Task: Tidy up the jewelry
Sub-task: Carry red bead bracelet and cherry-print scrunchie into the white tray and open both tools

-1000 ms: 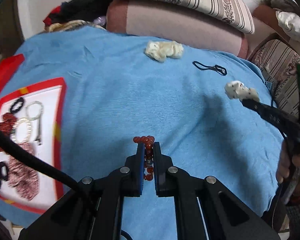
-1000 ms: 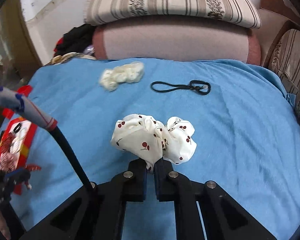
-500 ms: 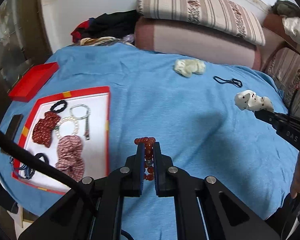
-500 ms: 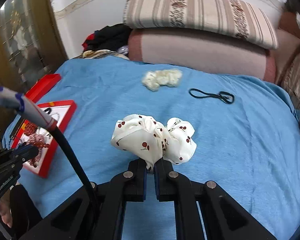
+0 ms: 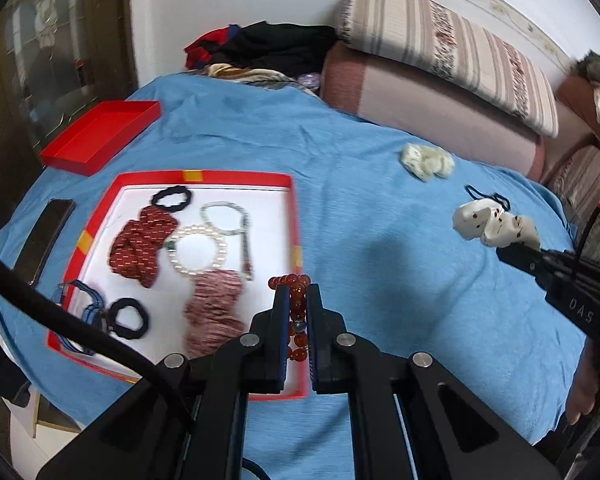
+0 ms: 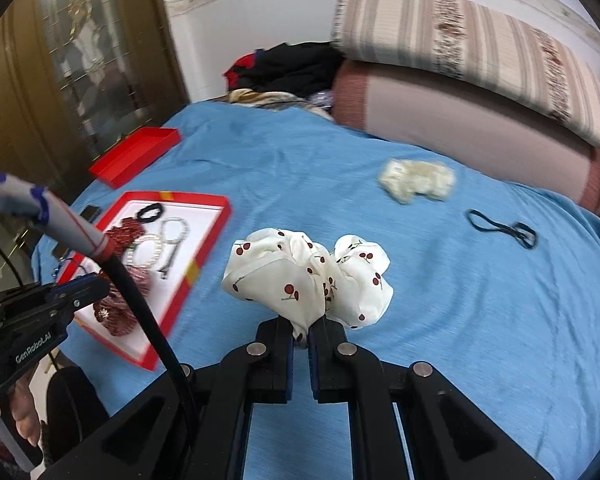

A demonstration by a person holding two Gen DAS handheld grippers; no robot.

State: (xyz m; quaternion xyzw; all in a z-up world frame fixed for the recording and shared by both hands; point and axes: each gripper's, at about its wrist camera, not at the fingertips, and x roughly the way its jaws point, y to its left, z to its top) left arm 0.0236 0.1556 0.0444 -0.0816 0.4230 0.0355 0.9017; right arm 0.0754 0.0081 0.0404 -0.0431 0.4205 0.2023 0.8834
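Left wrist: left claw (image 5: 297, 300) pinching dangling red bead bracelet (image 5: 296, 312) above red-rimmed white tray (image 5: 294, 216) edge; early release drops it outside.

A red bead bracelet (image 5: 296, 312) hangs clamped in the left hand-held gripper (image 5: 297, 300) at the red-rimmed tray's (image 5: 204, 178) near corner. A white cherry-print scrunchie (image 6: 308, 276) is pinched in the right hand-held gripper (image 6: 300, 330) above the blue bed (image 6: 480, 300).
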